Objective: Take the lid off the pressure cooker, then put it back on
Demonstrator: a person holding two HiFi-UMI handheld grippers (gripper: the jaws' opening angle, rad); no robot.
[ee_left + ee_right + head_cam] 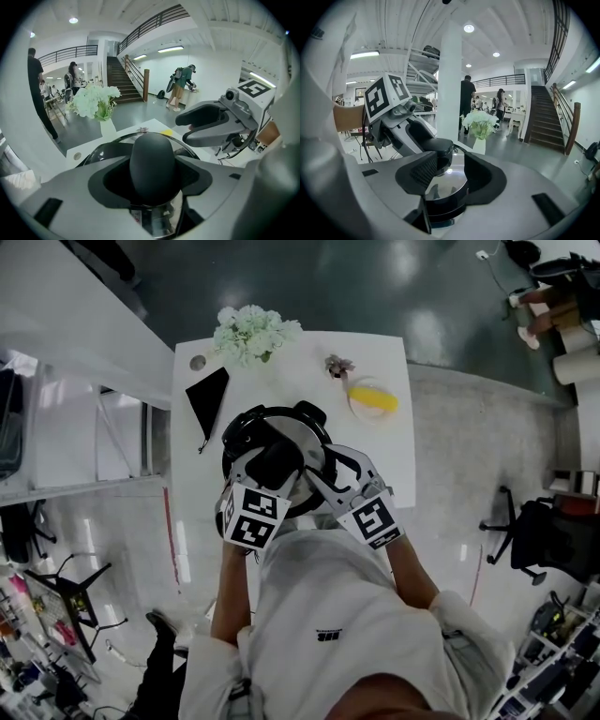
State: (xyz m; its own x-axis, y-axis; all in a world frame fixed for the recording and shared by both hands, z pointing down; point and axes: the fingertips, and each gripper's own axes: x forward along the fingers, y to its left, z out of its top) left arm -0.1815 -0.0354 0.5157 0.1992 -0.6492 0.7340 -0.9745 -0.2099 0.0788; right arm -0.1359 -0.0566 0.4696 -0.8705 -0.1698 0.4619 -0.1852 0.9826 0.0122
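The pressure cooker (310,412) stands near the front edge of a white table (394,456), its steel lid (302,436) on it. In the left gripper view the lid's black handle (152,159) fills the space between my jaws. My left gripper (152,172) is shut on it from above. The right gripper (452,180) reaches in level from the right, over the lid's rim. A black side handle (440,206) of the cooker sits pinched between its jaws. Both grippers, left (272,463) and right (324,474), meet over the lid.
A vase of white flowers (253,334) stands at the table's far edge. A black pouch (208,395) lies left of the cooker, and a yellow thing on a plate (373,399) to the far right. People stand in the hall behind.
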